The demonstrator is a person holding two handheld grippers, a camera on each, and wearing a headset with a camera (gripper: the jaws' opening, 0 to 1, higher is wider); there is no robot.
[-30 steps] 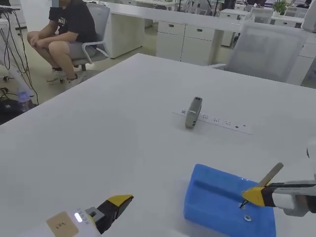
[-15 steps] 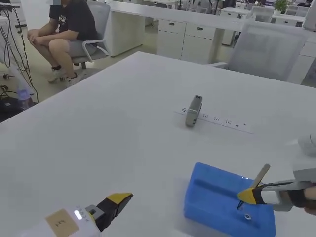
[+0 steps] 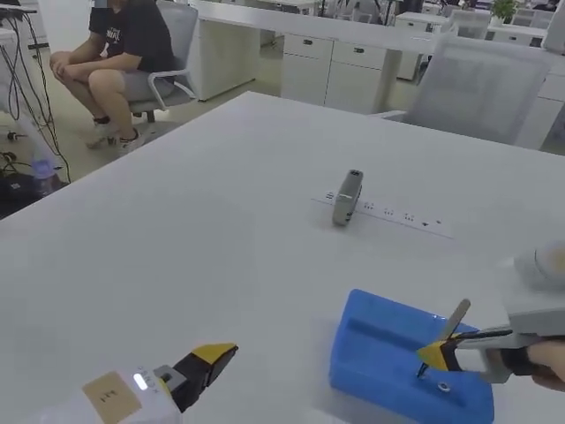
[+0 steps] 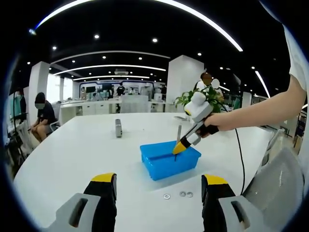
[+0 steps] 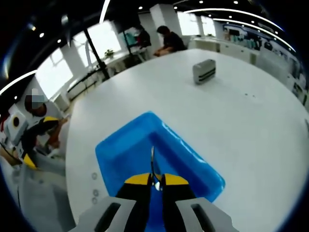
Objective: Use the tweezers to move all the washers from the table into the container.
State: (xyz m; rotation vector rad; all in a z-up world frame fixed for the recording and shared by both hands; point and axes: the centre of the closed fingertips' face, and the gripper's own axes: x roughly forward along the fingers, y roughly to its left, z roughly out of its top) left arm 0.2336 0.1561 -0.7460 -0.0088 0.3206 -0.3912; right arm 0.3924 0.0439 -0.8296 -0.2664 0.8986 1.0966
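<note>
1. The right gripper [image 5: 155, 180] is recorded with its jaws closed on the tweezers [image 5: 152, 166], which are clamped between the yellow tips. The tweezers are pointed down into the container; whether their points touch its floor cannot be told.

2. The left gripper [image 4: 159, 186] is recorded with its jaws spread wide and nothing between them. It is held above the table [image 3: 221, 221] at 7 o'clock in the head view.

3. The container [image 3: 375, 340], blue and rectangular, is set on the table at 5 o'clock in the head view. One washer [image 3: 443, 386] is seen on its floor, just beside the tweezer points.

4. Three loose washers [image 4: 182, 194] are laid in a short row on the table, near the container at its 6 o'clock in the left gripper view.

5. A grey box-shaped device [image 3: 347, 198] is placed on its edge at 12 o'clock from the container, well apart from it and beside a recessed socket strip [image 3: 397, 217].

6. A seated person [image 3: 124, 44] is noted at 10 o'clock, beyond the table.
</note>
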